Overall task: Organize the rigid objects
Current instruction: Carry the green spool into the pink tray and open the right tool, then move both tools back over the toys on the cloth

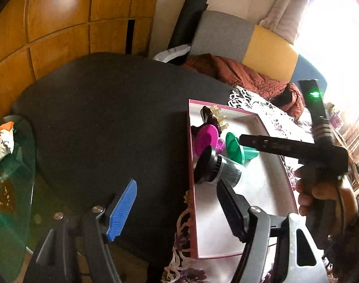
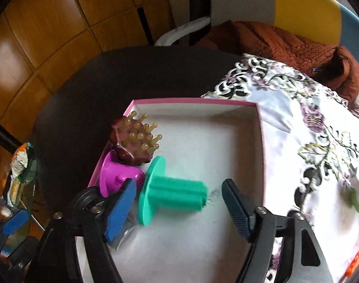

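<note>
Teal plastic, moulded as a flat disc with a ribbed square stem, makes up the green piece (image 2: pixel 172 194), which lies on its side inside the pink-rimmed box (image 2: pixel 191 101) on the table (image 1: pixel 104 108), its disc toward the box's left wall and its stem pointing into the bare white floor. The right tongs (image 2: pixel 178 210) hang over it with the blue pad and the black pad standing wide on either side of the stem, touching nothing I can make out, so they read as released, with the piece loose between them. The left tongs (image 1: pixel 177 212) are likewise spread and empty, straddling the box's near left wall. Against that same wall sit a magenta cup-shaped piece (image 2: pixel 113 174), a brown scalp brush with pale knobbed bristles (image 2: pixel 137 139) resting on top of it, and, nearer the box's front, a black-and-grey lens-like cylinder (image 1: pixel 217 167). The green piece looks light, stiff and rather slick, unlikely to break; lying on its disc edge it would probably roll or pivot if nudged. The stem seems the best hold, its flat ribbed faces suiting the pads, taken close to the disc so the weight hangs evenly. The brush's bristles look flexible and a poor place to pinch.
</note>
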`<move>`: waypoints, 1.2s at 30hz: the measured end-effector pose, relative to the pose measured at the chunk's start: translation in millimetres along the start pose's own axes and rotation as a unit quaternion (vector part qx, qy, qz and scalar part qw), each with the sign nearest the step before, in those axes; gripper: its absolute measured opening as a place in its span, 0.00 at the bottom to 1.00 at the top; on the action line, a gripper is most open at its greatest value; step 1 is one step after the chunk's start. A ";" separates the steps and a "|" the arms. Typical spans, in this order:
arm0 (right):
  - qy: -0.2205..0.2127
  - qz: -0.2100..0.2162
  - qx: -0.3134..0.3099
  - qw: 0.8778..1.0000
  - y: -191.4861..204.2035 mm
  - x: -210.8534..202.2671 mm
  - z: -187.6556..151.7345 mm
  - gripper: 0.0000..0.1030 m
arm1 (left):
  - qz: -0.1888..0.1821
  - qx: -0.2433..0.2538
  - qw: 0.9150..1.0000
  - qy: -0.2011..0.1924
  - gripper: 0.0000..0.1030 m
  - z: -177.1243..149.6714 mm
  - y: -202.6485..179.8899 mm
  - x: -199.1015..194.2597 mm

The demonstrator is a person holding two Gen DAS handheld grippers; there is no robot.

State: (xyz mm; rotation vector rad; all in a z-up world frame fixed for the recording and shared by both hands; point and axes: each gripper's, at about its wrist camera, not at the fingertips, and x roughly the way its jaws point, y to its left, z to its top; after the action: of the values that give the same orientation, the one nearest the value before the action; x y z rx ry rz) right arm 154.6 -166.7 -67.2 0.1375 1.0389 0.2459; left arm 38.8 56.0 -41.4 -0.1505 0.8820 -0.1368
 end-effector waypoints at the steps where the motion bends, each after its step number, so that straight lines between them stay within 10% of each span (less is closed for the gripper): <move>1: -0.006 0.000 0.001 1.000 -2.3 -5.1 -1.4 0.75 | 0.000 0.001 1.000 0.000 0.69 0.0 -0.7 -0.4; 26: -0.134 -0.108 0.091 0.981 -156.0 -147.8 -56.3 0.95 | -0.030 0.108 0.994 -0.003 0.69 4.3 -88.1 -13.5; 36: -0.172 -0.240 0.227 0.928 -286.2 -192.1 -100.8 0.95 | -0.086 0.177 0.980 0.020 0.69 10.9 -167.2 1.6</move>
State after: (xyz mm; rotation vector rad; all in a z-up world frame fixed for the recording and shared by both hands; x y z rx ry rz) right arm 13.6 -494.0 -22.8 0.3267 0.7344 -0.4579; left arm 38.7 -107.5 -4.5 0.1102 0.8702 -0.4563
